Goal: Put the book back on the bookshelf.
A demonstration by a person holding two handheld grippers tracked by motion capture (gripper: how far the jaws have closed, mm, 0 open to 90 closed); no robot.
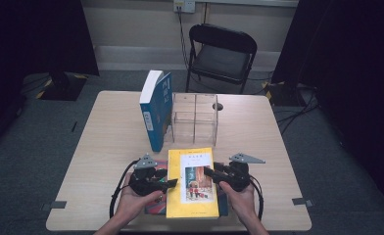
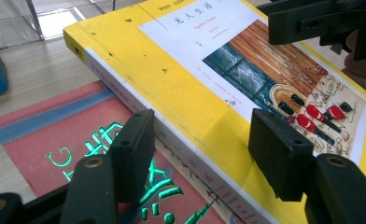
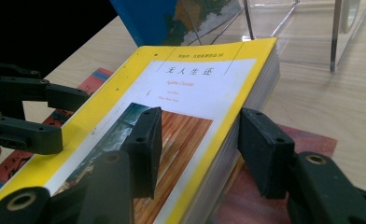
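Observation:
A yellow paperback (image 1: 192, 183) with a picture on its cover lies flat on a red book (image 1: 153, 206) near the table's front edge. My left gripper (image 1: 173, 183) is at the paperback's spine side. In the left gripper view its jaws (image 2: 202, 154) straddle the spine of the yellow book (image 2: 172, 70), one low by the red book (image 2: 55, 135), one over the cover, with room between. My right gripper (image 1: 208, 171) is at the page side. Its jaws (image 3: 200, 149) straddle the page edge of the yellow book (image 3: 195, 84), one over the cover, one beside the pages.
A blue book (image 1: 156, 110) stands leaning against a clear acrylic organiser (image 1: 195, 117) behind the paperback. The wooden table (image 1: 258, 137) has bare room to the left and right. A black folding chair (image 1: 222, 54) stands beyond the far edge.

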